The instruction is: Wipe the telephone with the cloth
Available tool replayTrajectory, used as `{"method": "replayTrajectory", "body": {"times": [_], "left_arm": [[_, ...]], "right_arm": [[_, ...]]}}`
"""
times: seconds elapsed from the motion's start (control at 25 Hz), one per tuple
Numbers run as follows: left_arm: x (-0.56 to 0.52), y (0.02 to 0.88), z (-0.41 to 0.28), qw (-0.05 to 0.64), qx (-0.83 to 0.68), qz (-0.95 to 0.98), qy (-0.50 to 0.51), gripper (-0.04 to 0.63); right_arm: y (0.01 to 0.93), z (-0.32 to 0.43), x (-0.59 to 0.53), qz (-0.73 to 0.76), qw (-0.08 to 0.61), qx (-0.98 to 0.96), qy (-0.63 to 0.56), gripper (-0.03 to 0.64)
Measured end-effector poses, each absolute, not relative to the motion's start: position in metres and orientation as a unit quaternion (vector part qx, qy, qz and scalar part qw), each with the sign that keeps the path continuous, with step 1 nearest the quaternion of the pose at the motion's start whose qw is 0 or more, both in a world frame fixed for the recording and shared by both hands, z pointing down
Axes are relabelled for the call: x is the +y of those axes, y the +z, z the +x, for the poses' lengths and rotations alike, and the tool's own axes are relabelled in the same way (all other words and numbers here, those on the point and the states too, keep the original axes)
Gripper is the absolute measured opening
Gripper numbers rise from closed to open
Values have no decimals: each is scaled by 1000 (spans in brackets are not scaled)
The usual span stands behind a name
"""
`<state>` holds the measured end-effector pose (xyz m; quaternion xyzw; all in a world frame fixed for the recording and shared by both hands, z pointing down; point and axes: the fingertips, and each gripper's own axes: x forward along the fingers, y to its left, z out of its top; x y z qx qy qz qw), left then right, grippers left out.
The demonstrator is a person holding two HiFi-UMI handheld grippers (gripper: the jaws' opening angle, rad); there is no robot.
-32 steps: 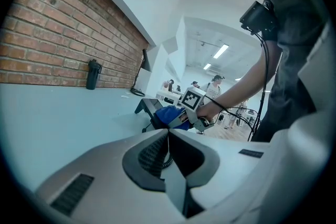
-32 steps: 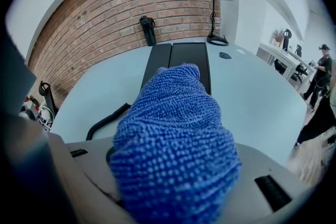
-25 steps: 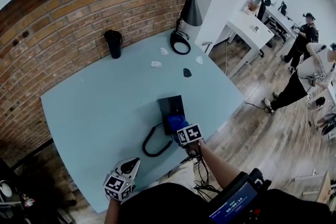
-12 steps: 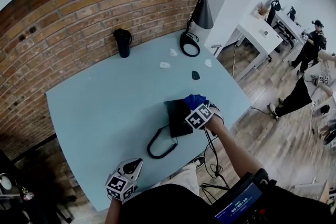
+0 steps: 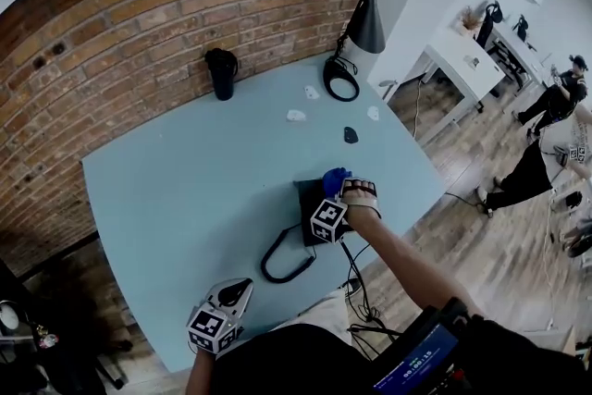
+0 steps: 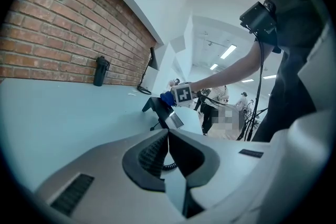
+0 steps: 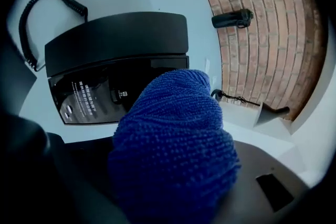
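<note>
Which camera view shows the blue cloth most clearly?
The right gripper view: the cloth fills the frame, clamped between the jaws, weave plain. The head view shows only a blue tip by the telephone; the left gripper view, a distant speck.

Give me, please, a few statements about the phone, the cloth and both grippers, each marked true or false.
1. The right gripper holds a blue cloth at the phone. True.
2. The left gripper grips the phone's cord. False: it is shut on nothing, away from the phone.
3. A black tumbler stands by the brick wall. True.
4. The phone lies on the floor. False: it sits on the table.
</note>
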<state>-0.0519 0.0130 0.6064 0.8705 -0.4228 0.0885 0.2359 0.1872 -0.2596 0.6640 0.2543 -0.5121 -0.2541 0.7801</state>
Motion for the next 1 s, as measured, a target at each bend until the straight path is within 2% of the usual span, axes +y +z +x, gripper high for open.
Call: {"method": "replayTrajectory", "body": {"times": [1.0], "left_arm": [[10, 612, -49, 250, -413, 872, 87, 20]], "right_arm": [[672, 186, -243, 282, 788, -466, -288, 201]]}}
